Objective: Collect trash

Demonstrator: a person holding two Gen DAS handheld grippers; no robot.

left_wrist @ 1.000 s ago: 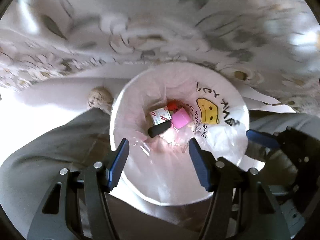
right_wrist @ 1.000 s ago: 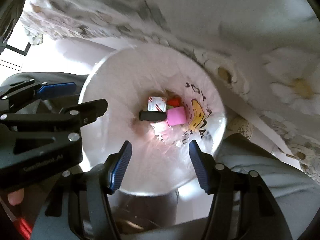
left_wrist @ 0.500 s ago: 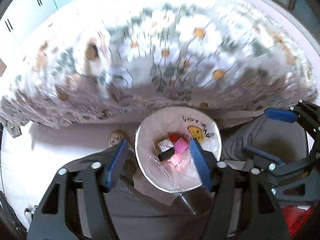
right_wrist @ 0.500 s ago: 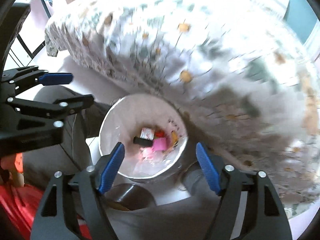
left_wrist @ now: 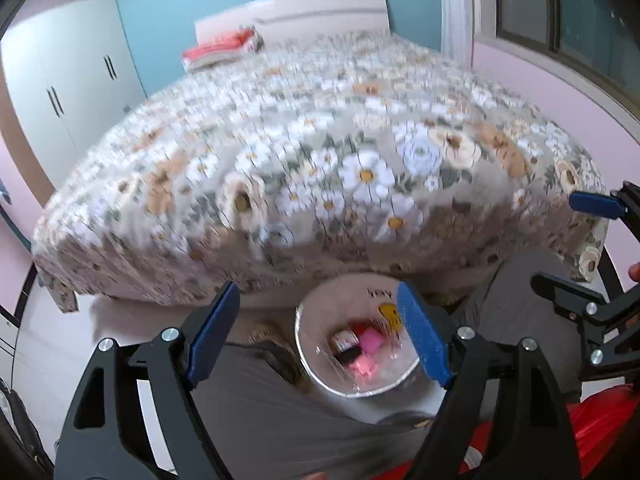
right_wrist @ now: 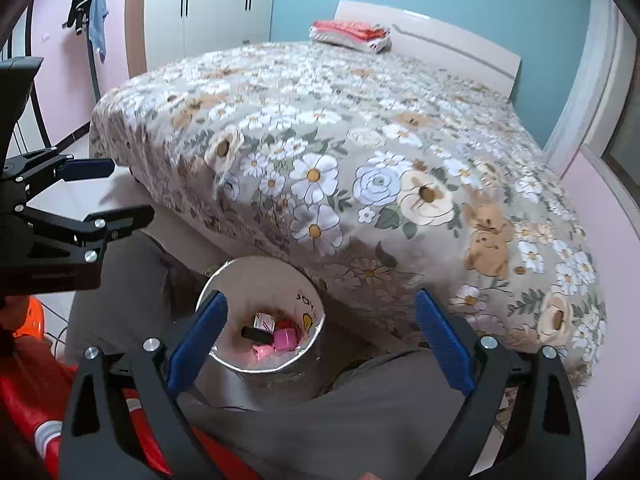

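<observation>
A round white trash bin (left_wrist: 310, 354) with a plastic liner stands on the floor at the foot of the bed; it also shows in the right wrist view (right_wrist: 224, 280). Inside lie a pink block (right_wrist: 285, 338), a black stick (right_wrist: 256, 333), a red-and-white box (right_wrist: 264, 321) and a red piece (left_wrist: 362, 326). My left gripper (left_wrist: 318, 334) is open and empty, high above the bin. My right gripper (right_wrist: 318, 344) is open and empty, also high above it. Each gripper shows at the edge of the other's view.
A bed with a flowered cover (right_wrist: 360, 152) fills the space ahead, with folded red cloth (right_wrist: 350, 32) at its head. White wardrobes (right_wrist: 208, 4) stand at the back left. The person's grey-trousered legs (right_wrist: 360, 412) flank the bin. A window (left_wrist: 580, 12) is on the right.
Both grippers have risen well away from the bin and tilted up, so the bin looks small and the whole bed and room have come into view. Both stay open.
</observation>
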